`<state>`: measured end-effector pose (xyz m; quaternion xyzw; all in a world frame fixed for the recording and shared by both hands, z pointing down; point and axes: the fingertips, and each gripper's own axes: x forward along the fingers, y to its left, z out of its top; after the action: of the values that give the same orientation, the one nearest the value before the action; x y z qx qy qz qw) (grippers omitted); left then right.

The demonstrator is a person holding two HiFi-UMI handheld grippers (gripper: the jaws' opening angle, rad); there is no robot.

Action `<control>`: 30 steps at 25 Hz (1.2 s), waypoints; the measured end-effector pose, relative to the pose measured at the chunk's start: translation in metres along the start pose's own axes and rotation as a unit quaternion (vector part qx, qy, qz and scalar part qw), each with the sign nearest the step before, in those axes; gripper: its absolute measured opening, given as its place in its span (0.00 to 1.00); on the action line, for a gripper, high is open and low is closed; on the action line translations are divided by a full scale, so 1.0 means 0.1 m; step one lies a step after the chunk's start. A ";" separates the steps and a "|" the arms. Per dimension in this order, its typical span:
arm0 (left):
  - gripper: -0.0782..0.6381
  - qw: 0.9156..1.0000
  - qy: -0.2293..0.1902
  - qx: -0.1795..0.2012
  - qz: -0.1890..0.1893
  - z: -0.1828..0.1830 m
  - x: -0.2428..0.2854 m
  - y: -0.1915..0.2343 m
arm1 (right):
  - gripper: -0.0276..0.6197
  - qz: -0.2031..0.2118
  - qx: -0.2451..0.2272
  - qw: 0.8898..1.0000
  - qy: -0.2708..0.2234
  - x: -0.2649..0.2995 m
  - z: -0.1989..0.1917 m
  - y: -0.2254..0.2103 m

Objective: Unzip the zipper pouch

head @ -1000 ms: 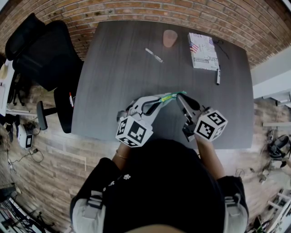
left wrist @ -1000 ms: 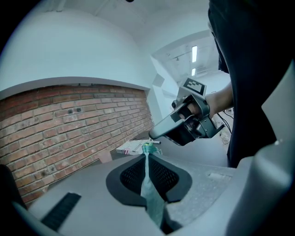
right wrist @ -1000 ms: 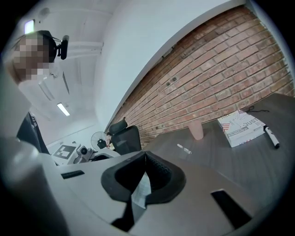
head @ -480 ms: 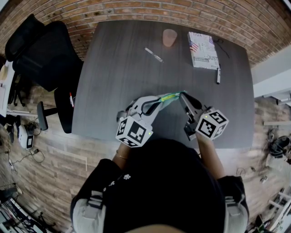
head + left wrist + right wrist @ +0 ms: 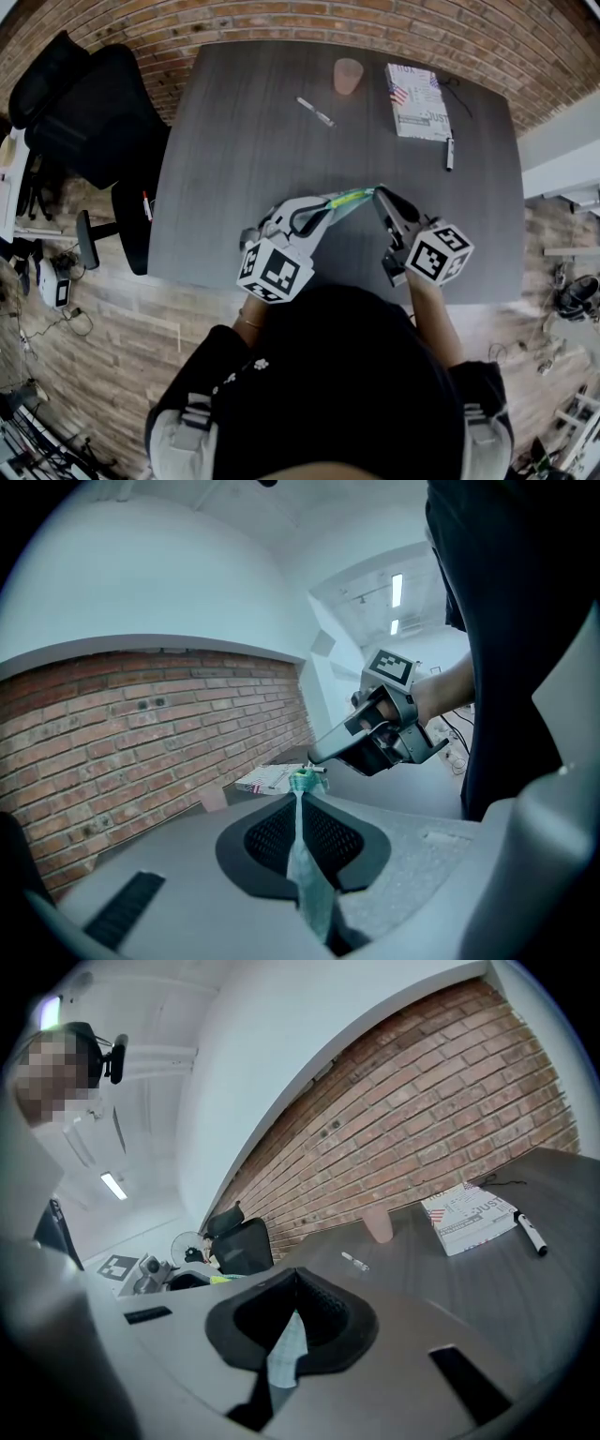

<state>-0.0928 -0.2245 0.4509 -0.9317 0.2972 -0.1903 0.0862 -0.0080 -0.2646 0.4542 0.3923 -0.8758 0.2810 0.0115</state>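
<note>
Left gripper [image 5: 323, 206]: I pinch the pouch [image 5: 349, 198] tight.
Right gripper [image 5: 380, 195]: I pinch its other end shut.
My tip: keep left steady, pull right slowly, straight along the pouch top.

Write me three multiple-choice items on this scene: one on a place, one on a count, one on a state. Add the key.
1. Where is the cup?
A. On the table's far side, left of the book
B. Inside the pouch
C. On top of the book

2. How many pens lie on the table?
A. None
B. Two
C. Five

3. What is the left tool doing?
A. Lying open on the table
B. Shut on the pouch
C. Holding a pen

Key:
1 A: the cup stands just left of the book, near the far edge.
2 B: one pen lies left of the cup, another beside the book.
3 B: the pouch's fabric is pinched between its jaws, above the table.
</note>
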 end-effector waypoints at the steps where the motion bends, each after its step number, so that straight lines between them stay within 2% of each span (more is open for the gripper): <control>1: 0.12 1.000 0.001 0.001 -0.001 0.00 0.01 -0.01 | 0.05 -0.001 0.000 1.000 0.000 0.00 0.00 -0.01; 14: 0.12 1.000 0.004 0.007 -0.017 0.03 0.08 -0.10 | 0.05 -0.027 0.006 1.000 -0.003 -0.09 0.01 -0.19; 30: 0.12 1.000 -0.004 -0.013 -0.010 0.02 0.05 -0.05 | 0.05 -0.075 0.020 0.997 -0.010 -0.22 0.00 -0.53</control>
<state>-0.0858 -0.2230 0.4514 -0.9363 0.2904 -0.1834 0.0730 0.0438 -0.2776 0.4741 0.4599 -0.8381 0.2928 0.0164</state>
